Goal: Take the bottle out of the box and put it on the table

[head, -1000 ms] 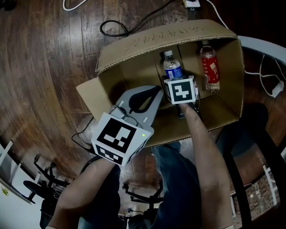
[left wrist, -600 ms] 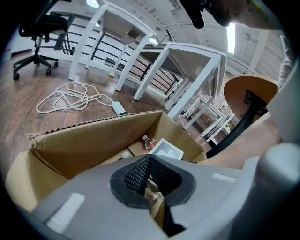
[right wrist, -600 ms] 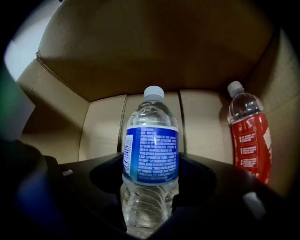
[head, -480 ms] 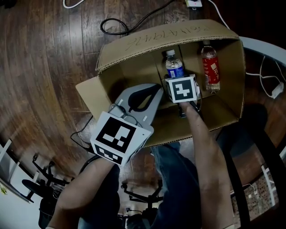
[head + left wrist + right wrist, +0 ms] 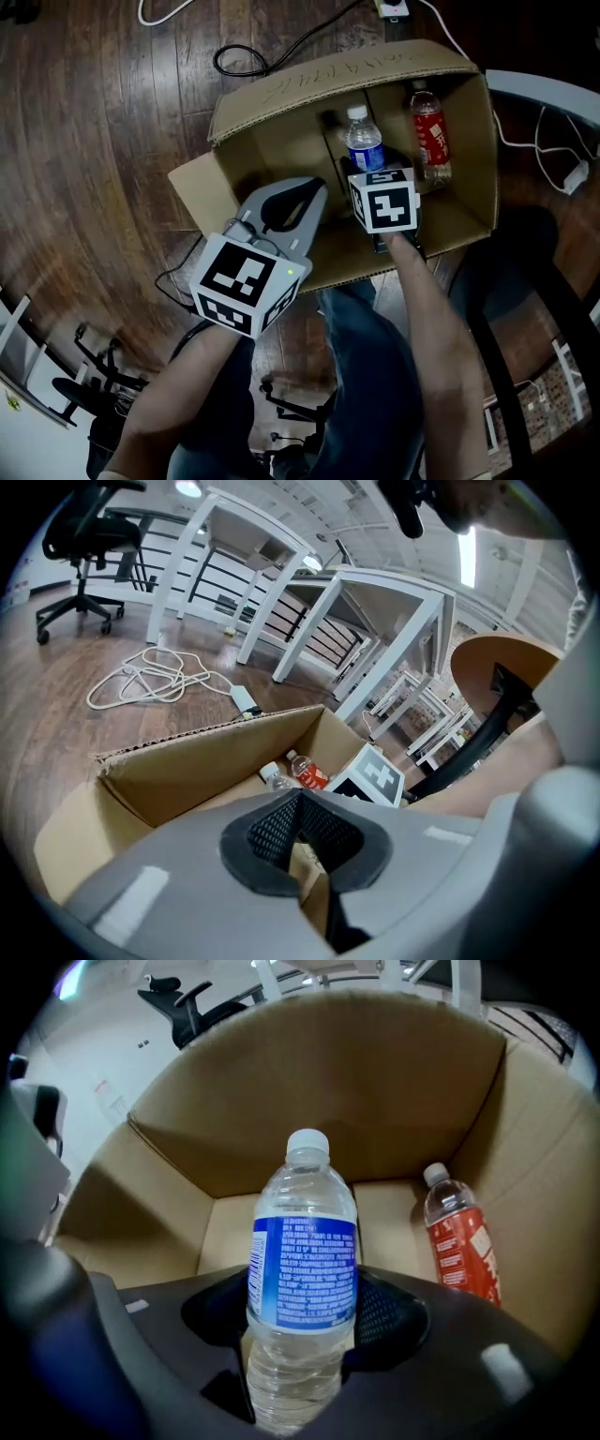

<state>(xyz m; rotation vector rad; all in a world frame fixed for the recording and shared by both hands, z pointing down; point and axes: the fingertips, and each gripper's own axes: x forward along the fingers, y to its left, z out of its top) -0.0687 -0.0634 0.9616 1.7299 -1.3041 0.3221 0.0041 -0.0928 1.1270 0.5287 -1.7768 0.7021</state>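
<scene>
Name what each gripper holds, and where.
Right gripper, whose jaws have just been closing, holds the blue-label water bottle around its labelled body. Left gripper: nothing, shut.

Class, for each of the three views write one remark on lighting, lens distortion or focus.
Head view: floorboards bow towards the edges; left gripper view: black rounded corners, white tables curve, the near left claw is soft; right gripper view: blue-label bottle is sharp, the dark right claw loses detail in shadow.
</scene>
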